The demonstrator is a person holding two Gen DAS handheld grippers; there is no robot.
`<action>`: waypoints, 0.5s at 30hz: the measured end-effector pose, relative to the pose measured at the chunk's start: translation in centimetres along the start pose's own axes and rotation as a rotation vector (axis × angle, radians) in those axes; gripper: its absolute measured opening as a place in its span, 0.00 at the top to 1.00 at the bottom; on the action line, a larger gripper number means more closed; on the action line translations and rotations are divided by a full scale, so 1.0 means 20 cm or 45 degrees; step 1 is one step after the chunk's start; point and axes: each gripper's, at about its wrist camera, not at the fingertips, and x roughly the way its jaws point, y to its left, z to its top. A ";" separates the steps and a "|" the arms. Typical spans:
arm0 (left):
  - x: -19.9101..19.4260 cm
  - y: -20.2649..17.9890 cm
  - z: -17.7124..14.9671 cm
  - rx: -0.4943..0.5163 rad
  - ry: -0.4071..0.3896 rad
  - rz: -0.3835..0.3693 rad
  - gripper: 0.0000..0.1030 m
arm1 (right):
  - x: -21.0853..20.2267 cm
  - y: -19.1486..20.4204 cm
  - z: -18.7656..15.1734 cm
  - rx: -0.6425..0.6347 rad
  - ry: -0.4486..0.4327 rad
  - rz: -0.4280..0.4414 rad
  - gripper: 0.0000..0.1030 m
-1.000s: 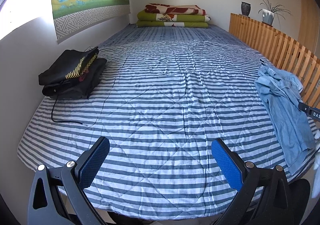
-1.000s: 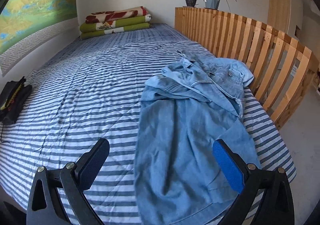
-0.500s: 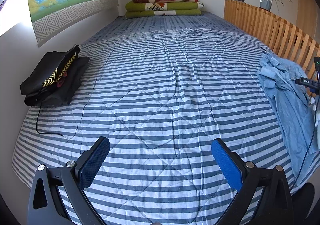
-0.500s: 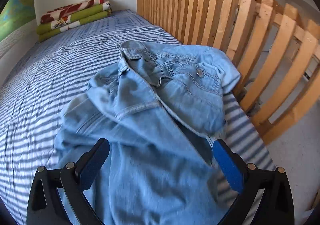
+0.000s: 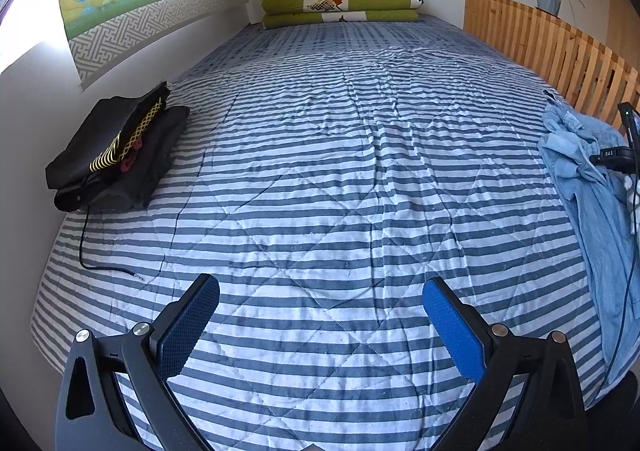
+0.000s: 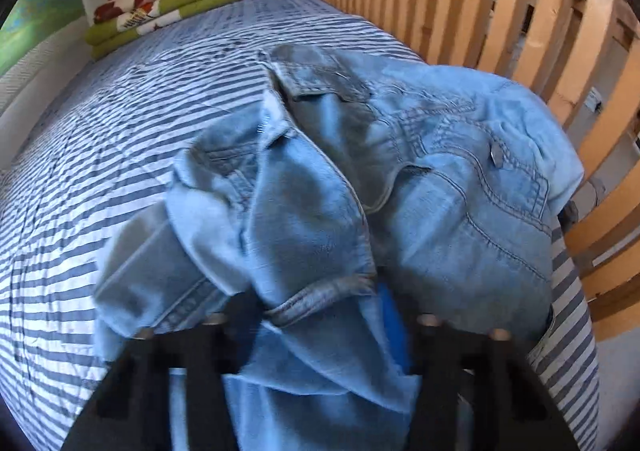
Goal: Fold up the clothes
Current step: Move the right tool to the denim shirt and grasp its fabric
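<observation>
A light blue denim shirt (image 6: 440,179) lies crumpled at the bed's right edge, beside the wooden rail. My right gripper (image 6: 320,315) is low over it and its jaws are closing, with a bunched fold of denim and a hem pinched between the fingers; the view is blurred. In the left wrist view the same denim shirt (image 5: 580,179) shows at the far right. My left gripper (image 5: 320,315) hangs open over the striped bedspread (image 5: 320,171), with nothing between its blue pads.
A folded pile of black clothes (image 5: 116,147) sits by the left wall, with a thin black cable (image 5: 86,251) trailing from it. Folded blankets (image 5: 340,3) are stacked at the bed's far end. A slatted wooden rail (image 6: 520,31) lines the right side.
The right gripper dropped forward onto the denim shirt and its wide-open jaws closed on a fold. The left gripper drifted a little lower over the bedspread, still open.
</observation>
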 end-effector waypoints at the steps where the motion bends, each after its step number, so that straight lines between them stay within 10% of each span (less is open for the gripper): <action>1: 0.00 0.00 0.00 -0.004 0.002 -0.005 0.00 | -0.03 0.02 0.00 -0.013 -0.012 -0.024 0.90; 8: -0.03 0.02 -0.06 -0.018 -0.006 -0.036 0.00 | -0.37 0.25 0.00 -0.138 -0.148 0.098 0.93; 15: -0.13 0.16 -0.10 -0.095 -0.044 -0.031 0.00 | -0.77 0.91 -0.23 -0.372 -0.245 0.373 0.94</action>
